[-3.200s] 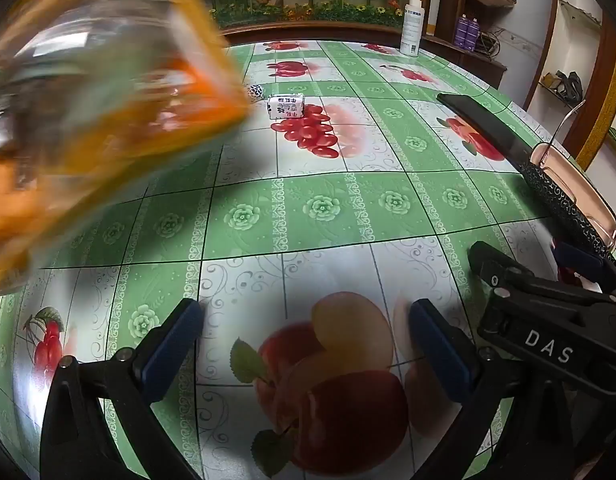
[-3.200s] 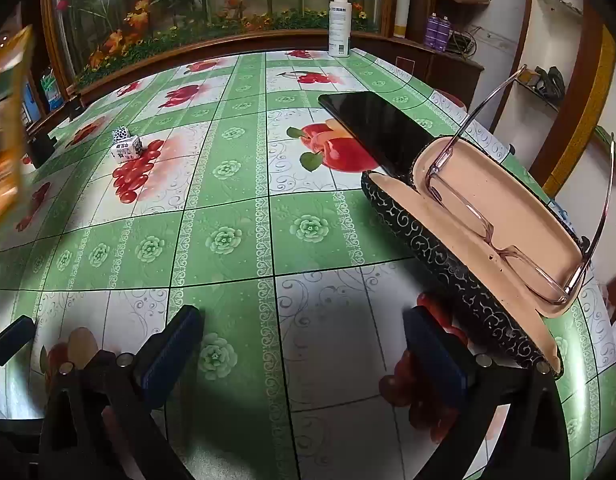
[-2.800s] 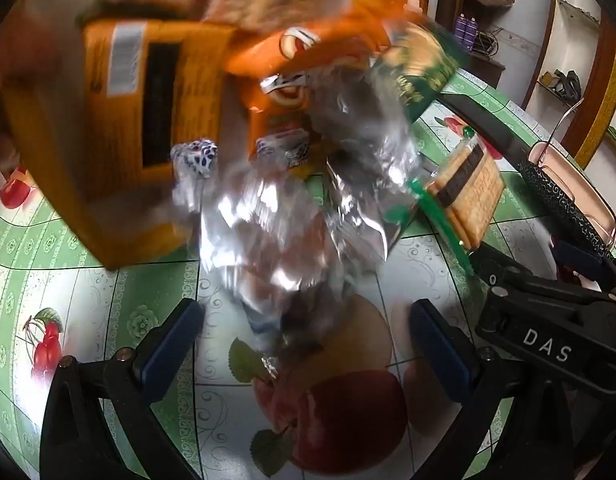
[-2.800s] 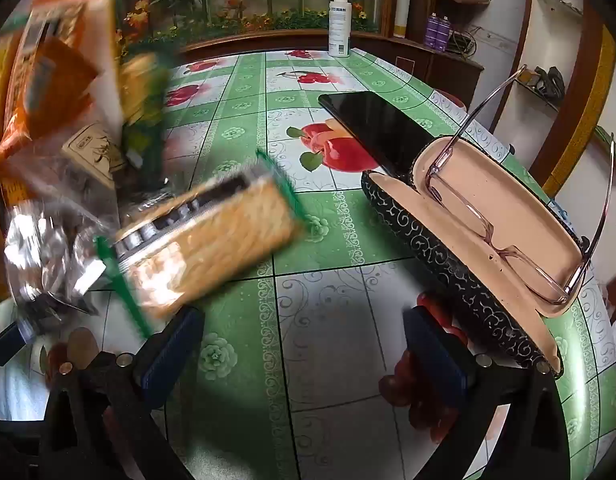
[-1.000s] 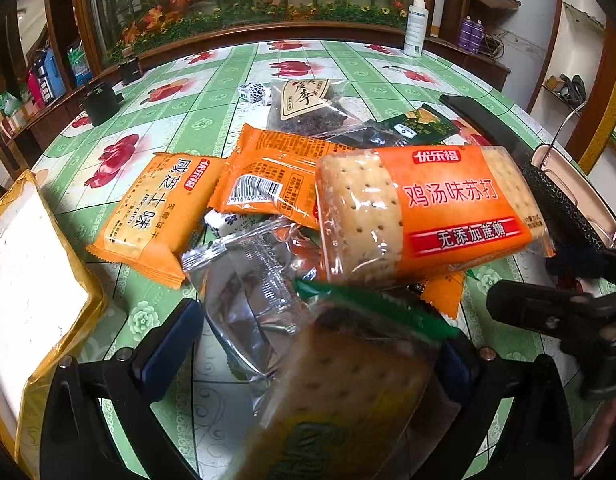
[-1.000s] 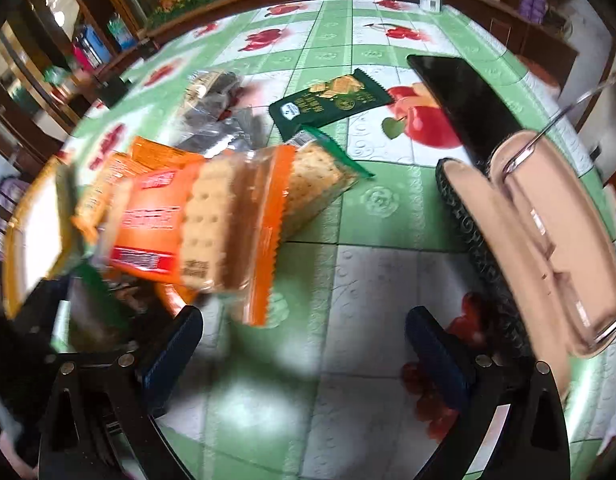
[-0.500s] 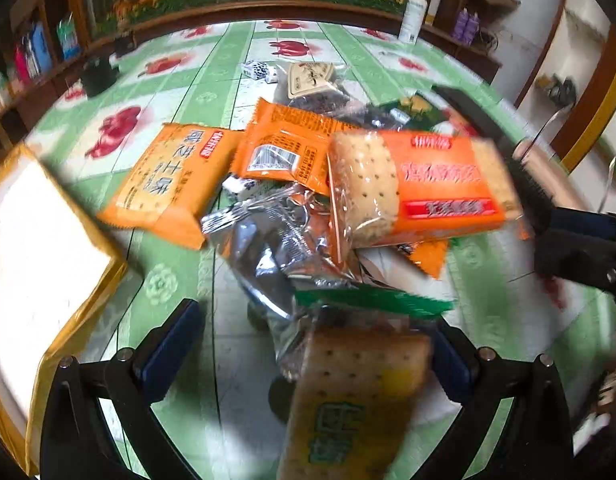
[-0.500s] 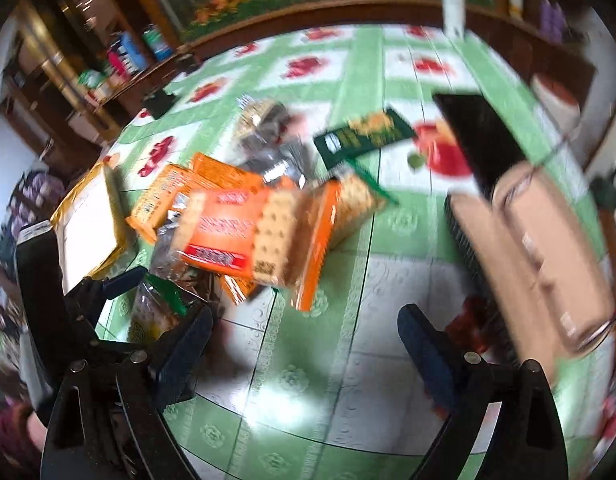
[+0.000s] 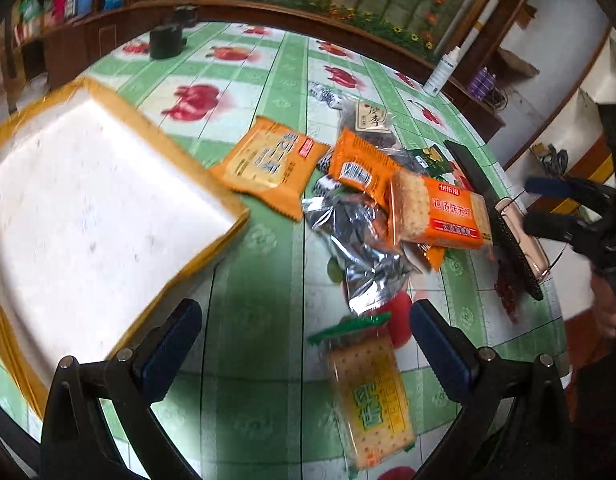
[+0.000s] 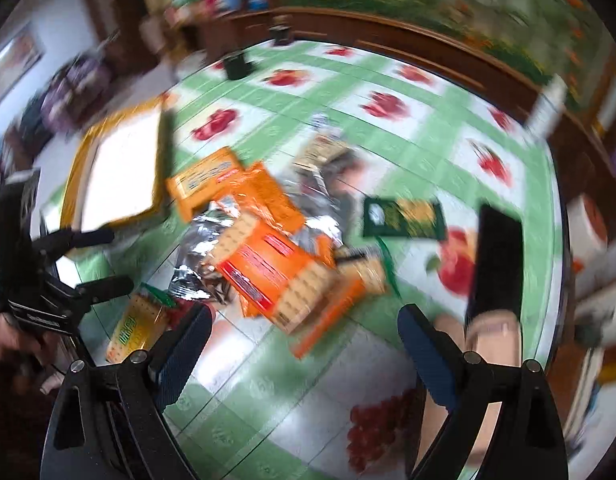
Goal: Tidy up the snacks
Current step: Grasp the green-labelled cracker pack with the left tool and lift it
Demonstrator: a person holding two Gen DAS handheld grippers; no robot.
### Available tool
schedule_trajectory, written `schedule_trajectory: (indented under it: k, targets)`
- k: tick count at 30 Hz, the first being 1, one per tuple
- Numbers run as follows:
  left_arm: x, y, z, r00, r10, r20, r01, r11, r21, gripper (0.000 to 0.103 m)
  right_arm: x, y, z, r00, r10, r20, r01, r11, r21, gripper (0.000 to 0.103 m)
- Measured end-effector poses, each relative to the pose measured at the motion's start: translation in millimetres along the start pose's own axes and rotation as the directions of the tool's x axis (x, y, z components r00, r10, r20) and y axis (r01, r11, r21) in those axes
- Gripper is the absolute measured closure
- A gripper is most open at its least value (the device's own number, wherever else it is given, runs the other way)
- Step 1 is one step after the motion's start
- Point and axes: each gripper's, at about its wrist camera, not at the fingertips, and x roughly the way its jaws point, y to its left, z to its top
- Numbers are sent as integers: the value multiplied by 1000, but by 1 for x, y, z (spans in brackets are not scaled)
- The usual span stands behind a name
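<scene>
A heap of snack packets lies on the green fruit-print tablecloth. In it are an orange cracker pack (image 9: 440, 212) (image 10: 275, 276), a flat orange packet (image 9: 267, 160), a smaller orange packet (image 9: 362, 166) and silver foil bags (image 9: 356, 248). A dark green packet (image 10: 404, 218) lies apart at the heap's far side. A green-ended cracker pack (image 9: 368, 392) lies alone on the cloth below my left gripper (image 9: 303, 336), which is open and holds nothing. My right gripper (image 10: 303, 336) is open above the cloth, near the orange cracker pack. The right wrist view is blurred.
A yellow-rimmed white box (image 9: 87, 208) (image 10: 123, 172) sits left of the heap. A black phone (image 9: 468, 168) and an open glasses case (image 9: 516, 248) lie on the right. A white bottle (image 9: 442, 74) and a dark jar (image 9: 165, 42) stand at the table's far edge.
Both grippers have lifted away from the heap and rolled. The left one has shifted toward the white box, which now fills more of its view. The packets have stayed in place.
</scene>
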Motion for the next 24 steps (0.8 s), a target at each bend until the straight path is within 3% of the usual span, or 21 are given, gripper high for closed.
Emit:
schedule_trajectory:
  k: [3, 7, 14, 18, 22, 24]
  targets:
    - [-5, 4, -2, 1000, -25, -6, 25, 1000, -19, 0, 18, 12, 15, 999, 40, -30, -42, 996, -85, 7]
    - [-11, -1, -7, 996, -72, -51, 72, 997, -3, 0, 54, 26, 25, 994, 18, -105, -39, 980, -197, 7]
    - [-16, -23, -27, 985, -115, -126, 122, 991, 49, 0, 81, 20, 29, 988, 5, -157, -38, 978, -206, 7]
    - [-12, -33, -33, 984, -94, -154, 106, 992, 69, 0, 80, 27, 26, 984, 14, -180, -50, 979, -198, 31]
    - [-2, -43, -37, 975, -88, -203, 104, 992, 72, 0, 72, 34, 14, 982, -41, -187, 2, 979, -204, 36]
    - [3, -49, -38, 975, -46, -216, 67, 994, 90, 0, 66, 33, 6, 981, -39, -188, 7, 985, -170, 41]
